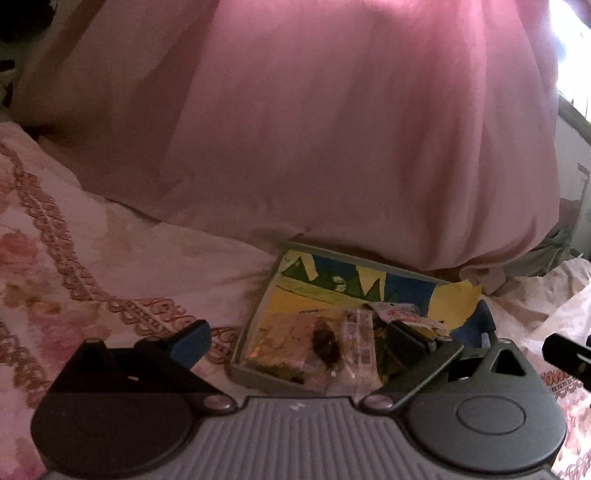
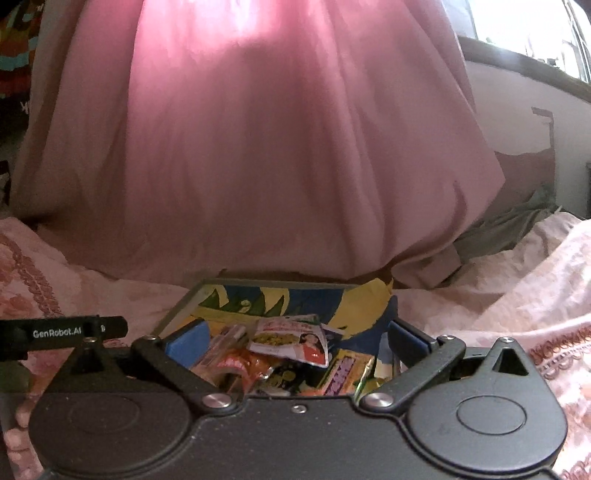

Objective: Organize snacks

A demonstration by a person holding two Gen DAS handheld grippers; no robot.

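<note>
The snacks (image 2: 288, 354) lie in a heap just ahead of my right gripper (image 2: 295, 341), inside a shallow grey tray (image 2: 177, 306) that sits on the bedspread. From this gripper I look over a white packet with a red figure (image 2: 291, 341) on top, an orange wrapper (image 2: 240, 363) to its left and a yellow and purple bar (image 2: 345, 373) to its right, nearest my right finger. The big blue and yellow bag (image 2: 354, 306) lies beyond them, spread toward the far rim of the tray. My right gripper stands spread wide, its blue pads (image 2: 186, 339) apart on either side of the pile and grasping nothing.

From my left gripper (image 1: 299, 339) the same tray (image 1: 255, 317) sits ahead and slightly right. A clear packet with a dark lump (image 1: 325, 347) lies closest, between my fingers but touched by neither. This gripper is released too, its left pad (image 1: 188, 341) out over the cloth beside the tray. The tip of my other gripper shows at the far right edge.

The flowered bedspread (image 1: 92, 258) runs out on both sides. Beyond the tray a pink curtain (image 2: 277, 147) hangs down to the bed, and further right there is a bright window (image 2: 524, 29).
</note>
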